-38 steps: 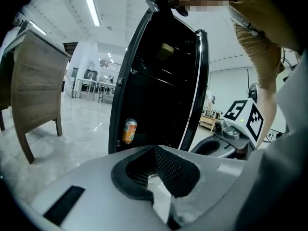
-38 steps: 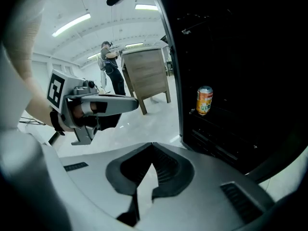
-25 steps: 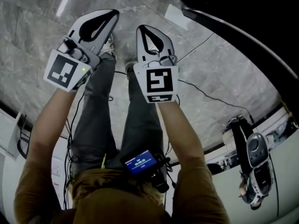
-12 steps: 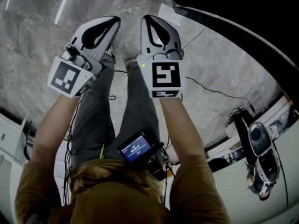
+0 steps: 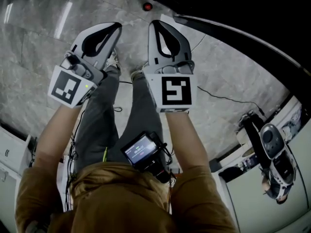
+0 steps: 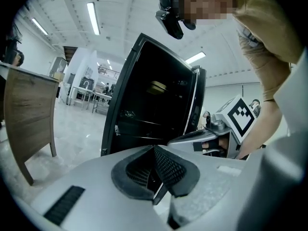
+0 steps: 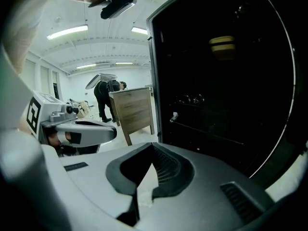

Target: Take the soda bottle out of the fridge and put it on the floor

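The left tool [image 5: 116, 27] and right tool [image 5: 155, 23] are showing pale grey shells with black ribbed linings. The left cube [image 5: 66, 87] and right cube [image 5: 175, 92] are displaying black square-block patterns on white. The floor [image 5: 39, 47] is showing grey marbling with pale veins. The person is wearing grey trousers [image 5: 97, 120] and a mustard-brown top [image 5: 121, 198]. The fridge [image 6: 159, 105] is appearing black throughout. A cabinet [image 7: 132, 109] is showing light brown wood grain.

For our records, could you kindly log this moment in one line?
left gripper: shut, empty | right gripper: shut, empty | tall black fridge: ahead, untouched
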### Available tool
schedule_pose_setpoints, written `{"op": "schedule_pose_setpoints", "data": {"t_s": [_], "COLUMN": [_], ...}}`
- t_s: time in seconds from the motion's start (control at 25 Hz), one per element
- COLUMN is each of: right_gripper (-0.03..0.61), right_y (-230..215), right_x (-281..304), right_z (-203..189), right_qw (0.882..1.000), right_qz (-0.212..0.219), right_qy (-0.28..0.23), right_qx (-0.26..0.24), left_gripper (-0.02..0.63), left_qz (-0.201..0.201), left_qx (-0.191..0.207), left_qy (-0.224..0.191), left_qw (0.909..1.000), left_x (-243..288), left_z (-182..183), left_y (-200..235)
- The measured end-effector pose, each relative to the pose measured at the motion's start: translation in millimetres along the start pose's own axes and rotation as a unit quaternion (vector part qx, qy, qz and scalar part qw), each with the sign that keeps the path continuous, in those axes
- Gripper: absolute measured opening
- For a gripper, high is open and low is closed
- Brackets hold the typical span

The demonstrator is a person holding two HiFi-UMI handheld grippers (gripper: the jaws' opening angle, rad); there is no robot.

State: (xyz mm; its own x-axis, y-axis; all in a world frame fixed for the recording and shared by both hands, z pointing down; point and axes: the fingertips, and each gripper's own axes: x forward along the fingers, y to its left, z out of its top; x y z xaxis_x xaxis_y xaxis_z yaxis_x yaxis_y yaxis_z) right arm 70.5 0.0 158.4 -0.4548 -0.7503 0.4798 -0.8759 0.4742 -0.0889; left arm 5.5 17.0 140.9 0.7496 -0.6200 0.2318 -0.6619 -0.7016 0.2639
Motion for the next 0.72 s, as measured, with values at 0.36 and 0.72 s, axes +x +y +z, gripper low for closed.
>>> {"op": "schedule_pose_setpoints", "data": {"t_s": [0.36, 0.72], "right_gripper": [0.001, 0.001], "right_y": [10.9, 0.5], "right_x": [-32.8, -76.6], "right_z": [51.4, 111.3], "right_qw": [0.999, 0.996], "right_qz": [-0.009, -0.037], "right_qy": [-0.037, -0.072], "right_qx": [-0.02, -0.031], "left_gripper": [0.002, 0.002], "left_qz": [-0.004, -0.029], "left_qx": [0.015, 0.044], "left_qy": [0.0, -0.034], "left_qw": [0.9999, 0.998], "left_x": [-16.4, -21.4], "left_z": [39.6, 110.7], "left_y": [-15.8, -47.0]}}
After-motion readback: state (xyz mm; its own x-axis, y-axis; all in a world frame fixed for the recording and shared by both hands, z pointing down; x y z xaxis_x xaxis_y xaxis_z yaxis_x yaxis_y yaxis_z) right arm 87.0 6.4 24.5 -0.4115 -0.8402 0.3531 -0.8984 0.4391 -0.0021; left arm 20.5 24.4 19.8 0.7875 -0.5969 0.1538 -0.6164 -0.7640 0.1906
